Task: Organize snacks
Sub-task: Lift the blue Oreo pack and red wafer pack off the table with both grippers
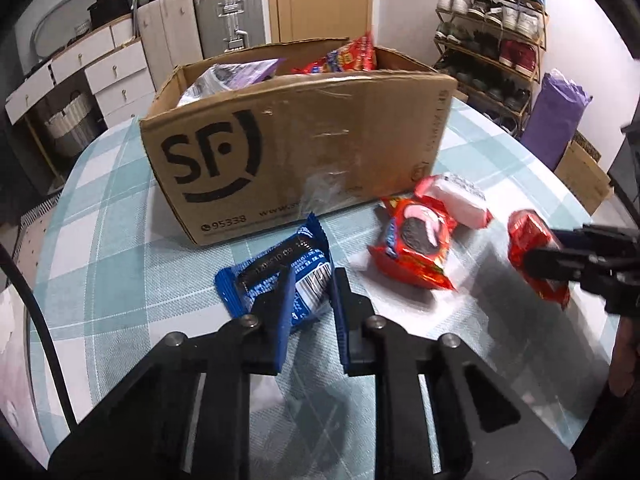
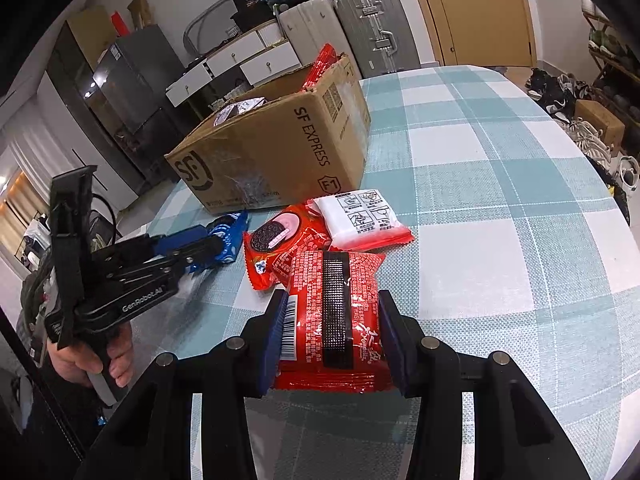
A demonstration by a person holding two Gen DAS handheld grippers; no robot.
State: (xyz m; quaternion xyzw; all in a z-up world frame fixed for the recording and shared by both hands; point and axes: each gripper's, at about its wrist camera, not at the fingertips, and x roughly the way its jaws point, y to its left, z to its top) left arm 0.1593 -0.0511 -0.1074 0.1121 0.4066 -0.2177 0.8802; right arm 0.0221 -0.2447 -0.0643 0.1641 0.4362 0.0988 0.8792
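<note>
A cardboard box (image 1: 296,136) with a black logo stands on a table (image 1: 120,208) covered in a teal and white checked cloth. Several snack packs already stick out of its open top, among them a purple bag (image 1: 240,74) and a red bag (image 1: 352,56).

The left gripper (image 1: 310,288) is clamped on a blue cookie pack (image 1: 276,272) that lies on the cloth just near the box's front wall; its blue pads press the near end of the pack from both sides. In the right wrist view a hand (image 2: 86,360) grips the handle of this tool.

The right gripper (image 2: 334,328) holds a red snack pack (image 2: 332,312) between its narrow-set fingers, the pack's back seam and barcode facing up, at the right of the scene.

Between the two held packs lie two more on the cloth: a red cookie pack (image 1: 412,248) showing a dark sandwich cookie, and just beyond it, touching, a red and white pack (image 1: 456,200) near the box's right corner
</note>
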